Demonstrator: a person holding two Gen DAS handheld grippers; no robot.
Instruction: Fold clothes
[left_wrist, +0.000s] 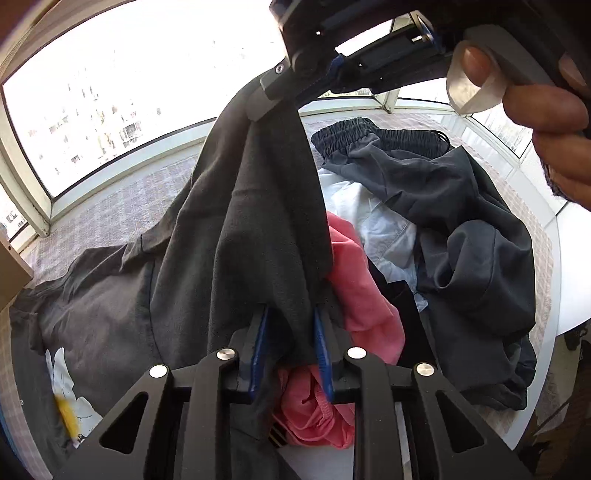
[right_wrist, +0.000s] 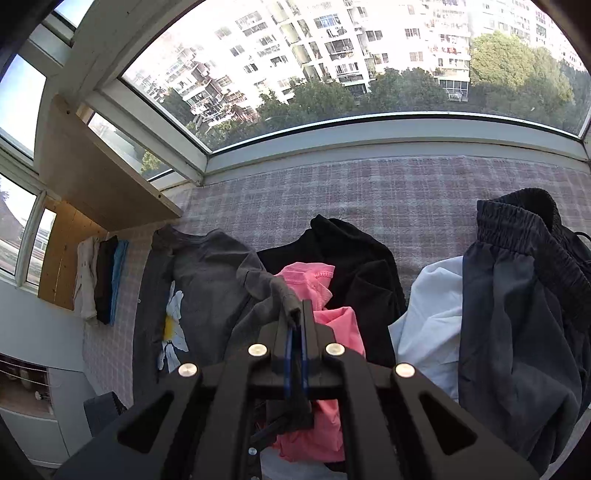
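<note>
1. Two claws pinch one grey shirt (right_wrist: 207, 280): the left gripper (left_wrist: 290, 347) and right gripper (right_wrist: 297, 317) are squeezed tight on it.
2. A pink cloth (right_wrist: 317, 280) lies at 3 o'clock beside the shirt.

A plaid-covered window ledge (right_wrist: 369, 192) carried the laundry. Left of the right claw (right_wrist: 295, 325) lay a grey T-shirt with a daisy print (right_wrist: 207, 273). Just beyond the claw sat a pink garment (right_wrist: 314, 284) against a black one (right_wrist: 362, 266). To its right lay a white garment (right_wrist: 432, 314) and dark grey shorts (right_wrist: 517, 314). Far left, folded clothes (right_wrist: 101, 280) were stacked.
</note>
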